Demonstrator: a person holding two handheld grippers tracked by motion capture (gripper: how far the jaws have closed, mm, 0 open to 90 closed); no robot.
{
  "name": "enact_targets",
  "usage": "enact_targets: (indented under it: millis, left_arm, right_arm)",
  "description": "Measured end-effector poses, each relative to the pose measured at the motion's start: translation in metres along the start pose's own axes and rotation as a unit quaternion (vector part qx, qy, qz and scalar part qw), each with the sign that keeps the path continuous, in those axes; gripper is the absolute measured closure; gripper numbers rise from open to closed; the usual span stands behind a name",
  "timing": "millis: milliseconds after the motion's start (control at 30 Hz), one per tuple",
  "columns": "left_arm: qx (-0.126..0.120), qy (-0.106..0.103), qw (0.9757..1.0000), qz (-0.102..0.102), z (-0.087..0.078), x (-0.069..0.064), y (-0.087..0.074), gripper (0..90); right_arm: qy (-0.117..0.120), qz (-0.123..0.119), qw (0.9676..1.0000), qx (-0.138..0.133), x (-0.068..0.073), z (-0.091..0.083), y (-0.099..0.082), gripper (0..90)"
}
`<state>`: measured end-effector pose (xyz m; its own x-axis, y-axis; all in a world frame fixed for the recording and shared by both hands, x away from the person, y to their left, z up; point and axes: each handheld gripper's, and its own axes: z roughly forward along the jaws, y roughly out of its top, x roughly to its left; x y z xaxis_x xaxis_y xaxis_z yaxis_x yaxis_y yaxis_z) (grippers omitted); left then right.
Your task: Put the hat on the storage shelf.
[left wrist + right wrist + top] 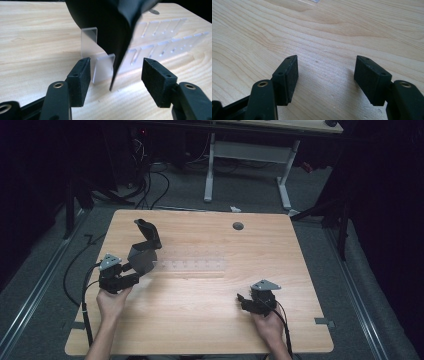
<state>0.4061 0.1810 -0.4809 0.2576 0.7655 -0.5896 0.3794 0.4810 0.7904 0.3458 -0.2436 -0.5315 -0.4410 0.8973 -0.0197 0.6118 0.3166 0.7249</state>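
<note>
A: What is sitting on the counter (210,295)?

B: A dark box (144,252) with its lid standing open is resting at the left of the high view, and a clear tray (192,265) of slots is lying just right of it, running toward the middle of the frame.

A: Where is the left gripper (131,270)?

B: It is sitting at the lower left of the high view, held in the left hand (111,301) and pointing at the box. In the left gripper view its jaws are standing wide apart, gripping nothing. A thin dark edge of the box (120,37) is hanging down between them from the top of the frame, and the clear tray (160,40) is stretching off to the upper right behind it.

A: And the right gripper (241,300)?

B: It is sitting at the lower right of the high view in the right hand (267,327), well apart from the box. In the right gripper view its jaws are also standing apart over bare wood (324,32).
</note>
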Motion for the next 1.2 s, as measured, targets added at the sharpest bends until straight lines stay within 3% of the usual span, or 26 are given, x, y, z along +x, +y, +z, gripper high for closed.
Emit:
enact_targets:
  millis: [400, 667, 867, 1000, 1133, 1200]
  left_arm:
    - [0.027, 0.011, 0.9995, 0.013, -0.021, 0.008, -0.027, 39.4]
    - [0.021, 0.023, 0.999, 0.033, -0.029, 0.011, -0.046, 40.2]
    - [0.03, 0.032, 0.9984, 0.036, -0.03, 0.013, -0.054, 40.2]
    - [0.035, 0.037, 0.9973, 0.053, -0.027, 0.015, -0.06, 40.0]
    - [0.041, 0.051, 0.9955, 0.068, -0.023, 0.017, -0.066, 39.7]
    - [0.056, 0.061, 0.994, 0.071, -0.019, 0.019, -0.071, 39.4]
  right_arm:
    - [0.001, -0.001, 1.0, 0.0, 0.0, 0.0, 0.0, 36.2]
    - [0.001, -0.001, 1.0, 0.0, 0.0, 0.0, 0.0, 36.2]
    - [0.001, -0.001, 1.0, 0.0, 0.0, 0.0, 0.0, 36.2]
    - [0.001, -0.001, 1.0, 0.0, 0.0, 0.0, 0.0, 36.2]
    - [0.001, -0.001, 1.0, 0.0, 0.0, 0.0, 0.0, 36.2]
    - [0.001, -0.002, 1.0, 0.0, 0.0, 0.0, 0.0, 36.2]
